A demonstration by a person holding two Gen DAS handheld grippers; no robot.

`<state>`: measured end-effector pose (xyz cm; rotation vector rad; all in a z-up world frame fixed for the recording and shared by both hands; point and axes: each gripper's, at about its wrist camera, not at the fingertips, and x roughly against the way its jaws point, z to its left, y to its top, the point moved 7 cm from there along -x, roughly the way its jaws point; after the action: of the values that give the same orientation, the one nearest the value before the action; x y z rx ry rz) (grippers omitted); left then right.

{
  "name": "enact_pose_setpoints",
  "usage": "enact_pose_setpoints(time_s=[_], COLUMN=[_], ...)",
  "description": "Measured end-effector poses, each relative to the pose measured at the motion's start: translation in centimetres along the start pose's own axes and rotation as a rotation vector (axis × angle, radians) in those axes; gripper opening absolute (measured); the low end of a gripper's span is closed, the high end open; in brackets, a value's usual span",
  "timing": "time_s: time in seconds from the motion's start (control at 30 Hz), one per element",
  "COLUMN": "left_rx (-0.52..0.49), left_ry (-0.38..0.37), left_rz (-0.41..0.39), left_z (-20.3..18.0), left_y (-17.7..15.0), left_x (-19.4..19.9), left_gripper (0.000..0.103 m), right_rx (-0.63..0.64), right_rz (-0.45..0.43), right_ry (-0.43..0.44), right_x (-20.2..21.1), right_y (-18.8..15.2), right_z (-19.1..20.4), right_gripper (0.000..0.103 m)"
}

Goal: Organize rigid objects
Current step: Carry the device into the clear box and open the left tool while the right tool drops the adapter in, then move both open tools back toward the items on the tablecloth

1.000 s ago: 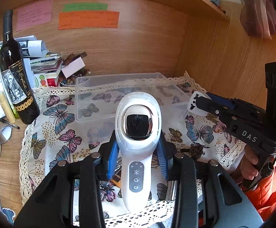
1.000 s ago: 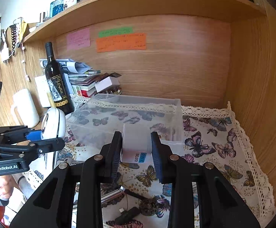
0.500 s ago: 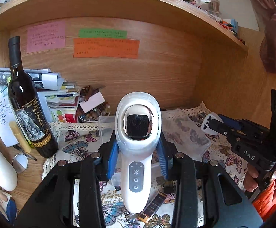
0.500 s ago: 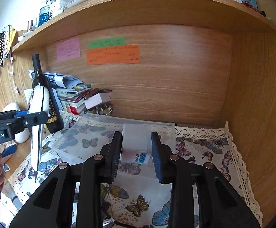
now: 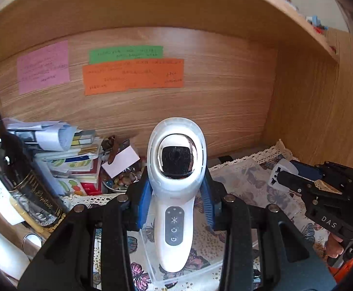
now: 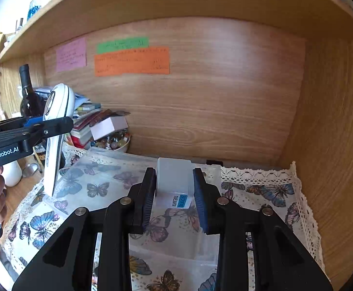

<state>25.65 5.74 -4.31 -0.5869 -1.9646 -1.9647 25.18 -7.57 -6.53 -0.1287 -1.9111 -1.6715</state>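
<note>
My left gripper [image 5: 176,191] is shut on a white handheld device [image 5: 175,184] with a dark round window and three buttons, held upright above a clear plastic bin [image 5: 152,264]. It also shows in the right wrist view [image 6: 55,135], at the left. My right gripper [image 6: 174,194] is shut on a small white box [image 6: 174,181] with a blue label, held over the clear plastic bin [image 6: 108,167] on the butterfly cloth. The right gripper and its box [image 5: 279,173] appear at the right of the left wrist view.
A wine bottle [image 5: 11,167], a stack of books and papers [image 5: 69,155] and a bowl of pebbles [image 5: 123,179] stand at the back left. Wooden walls close the back and right. A shelf runs overhead. A lace-edged butterfly cloth [image 6: 268,194] covers the desk.
Both grippers have risen and tilted up, each still holding its object. The views now show more of the back wall and shelf, less of the bin and cloth.
</note>
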Motion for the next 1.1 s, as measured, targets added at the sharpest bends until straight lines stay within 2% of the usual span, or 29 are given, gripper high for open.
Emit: enact_pose_setpoints(time_s=[0.4, 0.63, 0.77, 0.83, 0.9, 1.03, 1.1], left_rx=[-0.008, 0.010, 0.034, 0.042, 0.042, 0.031, 0.032], left_ry=[-0.038, -0.032, -0.041, -0.038, -0.026, -0.018, -0.021], left_rz=[0.210, 0.294, 0.325, 0.320, 0.309, 0.281, 0.266], left_z=[-1.0, -0.9, -0.8, -0.7, -0.6, -0.7, -0.9], left_y=[-4.0, -6.0, -6.5, -6.6, -6.5, -6.2, -5.9], left_x=[-6.4, -8.2, -8.3, -8.2, -7.7, -6.2, -5.3], left_gripper=[0.037, 0.037, 0.038, 0.042, 0.056, 0.063, 0.070], right_rx=[-0.029, -0.033, -0.027, -0.026, -0.023, -0.011, -0.008], right_rz=[0.160, 0.209, 0.207, 0.200, 0.185, 0.148, 0.125], right_ry=[0.003, -0.012, -0.020, -0.018, -0.022, -0.027, -0.026], right_x=[-5.5, -6.6, -6.6, -6.4, -6.0, -4.8, -3.8], right_y=[-2.9, -3.8, -3.7, -3.6, -3.4, -2.7, -2.2], right_z=[-0.5, -0.7, -0.6, -0.5, -0.4, -0.1, 0.0], right_gripper=[0.028, 0.029, 0.029, 0.035, 0.039, 0.046, 0.050])
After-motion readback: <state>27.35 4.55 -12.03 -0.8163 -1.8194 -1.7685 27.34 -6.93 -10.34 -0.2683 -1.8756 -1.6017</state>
